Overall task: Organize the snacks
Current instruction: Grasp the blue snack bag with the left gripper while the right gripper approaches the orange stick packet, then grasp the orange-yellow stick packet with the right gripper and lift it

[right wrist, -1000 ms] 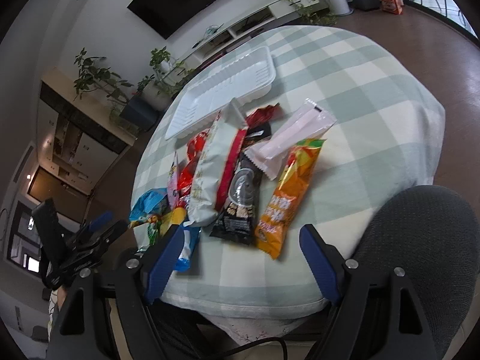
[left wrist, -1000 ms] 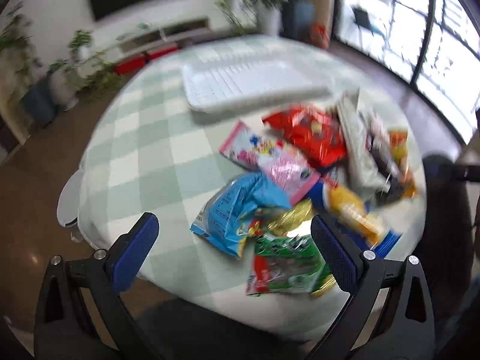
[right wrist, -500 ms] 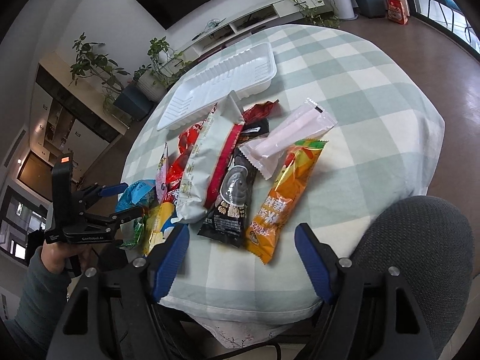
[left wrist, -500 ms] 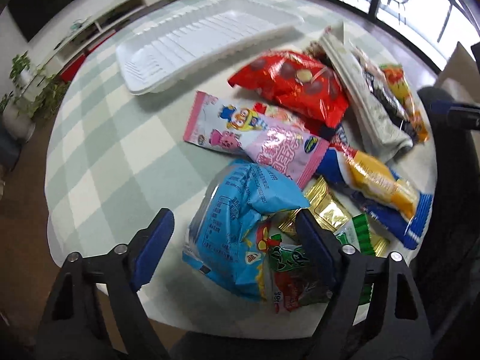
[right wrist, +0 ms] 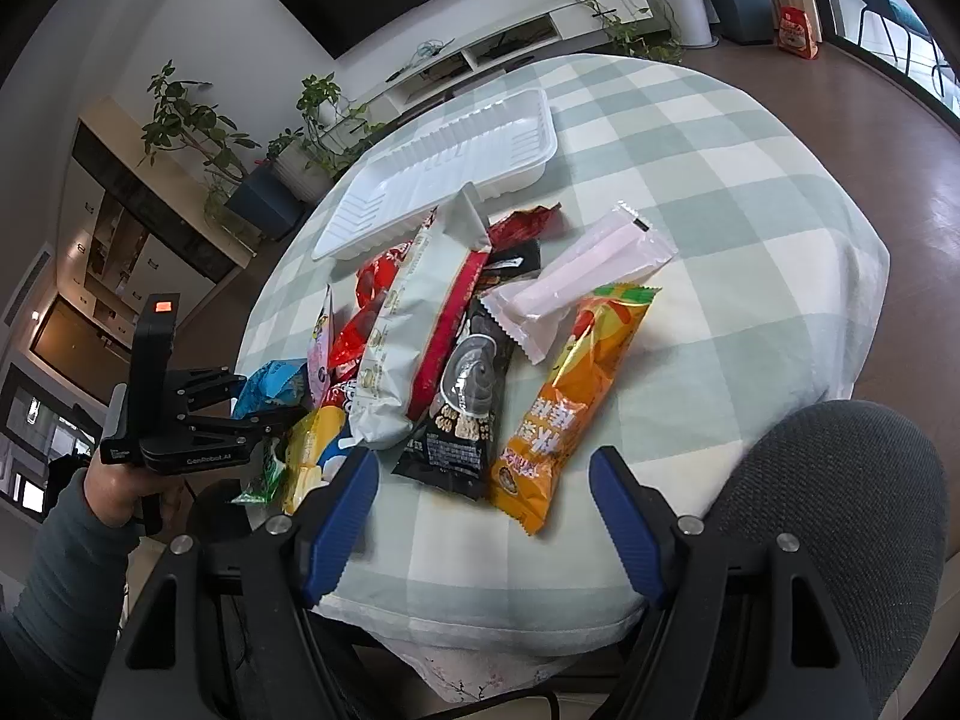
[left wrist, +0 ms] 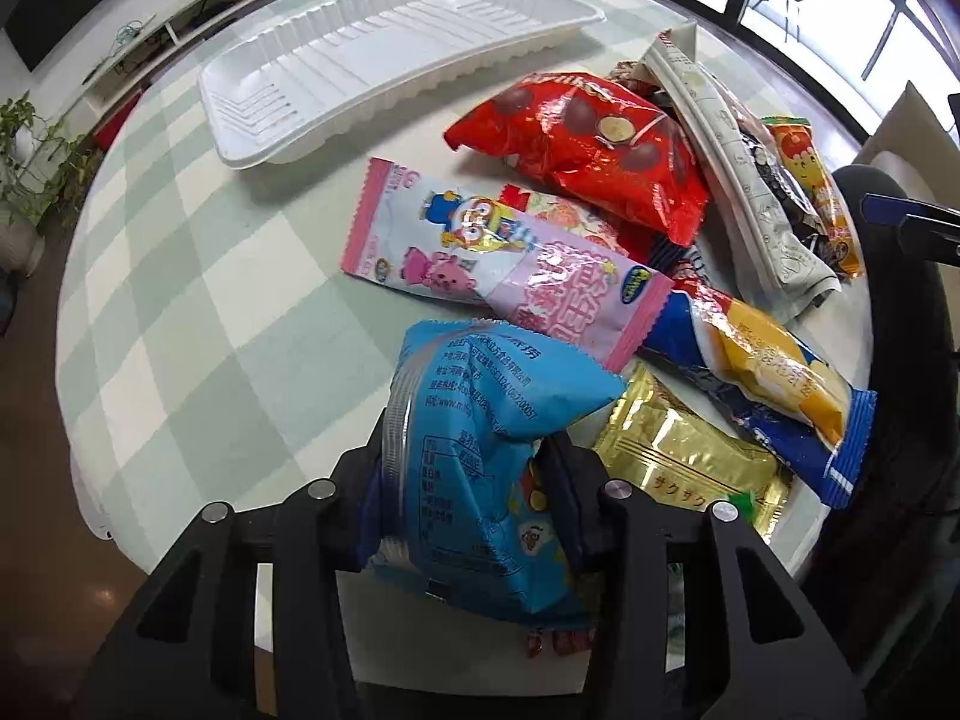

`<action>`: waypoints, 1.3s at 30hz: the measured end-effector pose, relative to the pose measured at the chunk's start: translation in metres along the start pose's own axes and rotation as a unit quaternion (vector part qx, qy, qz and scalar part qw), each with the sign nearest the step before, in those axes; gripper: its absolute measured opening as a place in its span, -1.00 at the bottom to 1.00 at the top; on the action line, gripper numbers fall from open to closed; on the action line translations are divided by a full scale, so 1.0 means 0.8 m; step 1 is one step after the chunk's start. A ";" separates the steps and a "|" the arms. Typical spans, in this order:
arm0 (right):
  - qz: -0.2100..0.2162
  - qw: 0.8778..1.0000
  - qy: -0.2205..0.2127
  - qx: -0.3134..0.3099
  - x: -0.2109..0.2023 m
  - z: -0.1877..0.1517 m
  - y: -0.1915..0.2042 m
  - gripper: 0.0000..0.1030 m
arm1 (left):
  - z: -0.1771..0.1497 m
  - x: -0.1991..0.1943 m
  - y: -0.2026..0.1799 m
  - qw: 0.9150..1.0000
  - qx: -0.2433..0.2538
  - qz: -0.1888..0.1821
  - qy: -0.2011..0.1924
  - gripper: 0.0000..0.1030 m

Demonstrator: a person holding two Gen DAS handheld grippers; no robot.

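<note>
since half a sec ago left claw [left wrist: 468,480] closed in, now pinching blue bag [left wrist: 480,432] mid-body | bag puffy, light, crinkly-slick, grip the middle | tray [left wrist: 384,42] far ahead | right claw [right wrist: 480,516] wide, empty

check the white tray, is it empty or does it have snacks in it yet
Empty. The white tray shows only bare ribbed plastic; every snack packet lies outside it on the table.

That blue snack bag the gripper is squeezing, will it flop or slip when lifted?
The blue snack bag is puckered where the left gripper pinches it, so it is probably soft and light. Its free top end may droop. The glossy film looks slippery, so it could slide.
</note>
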State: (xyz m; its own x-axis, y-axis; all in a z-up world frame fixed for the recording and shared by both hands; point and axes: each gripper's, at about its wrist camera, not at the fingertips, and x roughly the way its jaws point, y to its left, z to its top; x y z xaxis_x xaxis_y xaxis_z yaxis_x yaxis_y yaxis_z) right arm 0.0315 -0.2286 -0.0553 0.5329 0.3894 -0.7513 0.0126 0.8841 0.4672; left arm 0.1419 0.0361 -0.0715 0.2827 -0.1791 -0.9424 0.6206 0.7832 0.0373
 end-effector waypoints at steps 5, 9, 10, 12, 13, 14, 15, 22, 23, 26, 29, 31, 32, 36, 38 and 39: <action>-0.013 1.000 -0.001 -0.011 0.009 0.005 0.000 0.26 | -0.010 -0.008 0.014 0.999 -0.028 -0.008 -0.018 -0.21; -0.034 0.999 0.007 -0.002 0.025 0.014 -0.006 0.00 | -0.020 -0.017 0.025 0.998 -0.052 -0.017 -0.039 -0.22; -0.033 0.999 0.010 0.008 0.028 0.015 -0.010 0.00 | -0.022 -0.020 0.028 0.997 -0.060 -0.022 -0.045 -0.22; -0.041 0.999 0.017 0.021 0.034 0.019 -0.015 0.00 | -0.029 -0.027 0.034 0.995 -0.072 -0.029 -0.056 -0.22; -0.043 0.999 0.020 0.022 0.038 0.019 -0.016 0.00 | -0.033 -0.030 0.035 0.995 -0.077 -0.031 -0.061 -0.22; -0.046 0.998 0.023 0.024 0.042 0.021 -0.017 0.00 | -0.034 -0.033 0.037 0.994 -0.084 -0.038 -0.066 -0.22; -0.046 0.998 0.024 0.026 0.045 0.021 -0.018 0.00 | -0.037 -0.035 0.038 0.993 -0.088 -0.042 -0.070 -0.22; -0.065 0.997 0.027 0.009 0.059 0.022 -0.020 -0.27 | -0.047 -0.050 0.042 0.987 -0.113 -0.061 -0.097 -0.22; -0.063 0.998 0.030 0.006 0.059 0.022 -0.021 -0.41 | -0.049 -0.051 0.042 0.986 -0.117 -0.064 -0.101 -0.22; -0.059 0.998 0.033 0.007 0.058 0.020 -0.025 -0.61 | -0.054 -0.056 0.042 0.984 -0.125 -0.069 -0.108 -0.22; -0.051 0.998 0.032 0.015 0.056 0.019 -0.029 -0.64 | -0.059 -0.057 0.041 0.982 -0.132 -0.073 -0.114 -0.22; -0.041 0.998 0.029 0.025 0.052 0.018 -0.031 -0.64 | -0.063 -0.060 0.040 0.980 -0.139 -0.080 -0.120 -0.22; -0.035 0.999 0.025 0.030 0.049 0.019 -0.032 -0.65 | -0.065 -0.062 0.040 0.979 -0.142 -0.083 -0.123 -0.22; -0.025 0.999 -0.001 0.032 0.027 0.025 -0.032 -0.65 | -0.073 -0.072 0.048 0.971 -0.165 -0.103 -0.138 -0.22; -0.017 0.999 -0.017 0.039 0.015 0.031 -0.035 -0.65 | -0.076 -0.078 0.053 0.967 -0.175 -0.114 -0.145 -0.22; -0.014 0.999 -0.023 0.043 0.010 0.034 -0.038 -0.65 | -0.076 -0.080 0.055 0.965 -0.181 -0.120 -0.149 -0.22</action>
State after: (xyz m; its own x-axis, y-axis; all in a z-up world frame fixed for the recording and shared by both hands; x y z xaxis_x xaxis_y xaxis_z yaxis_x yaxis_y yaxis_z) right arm 0.0583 -0.2591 -0.0628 0.5694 0.3512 -0.7432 0.0994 0.8681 0.4864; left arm 0.1065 0.1183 -0.0297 0.3934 -0.5021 -0.7701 0.4144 0.8446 -0.3390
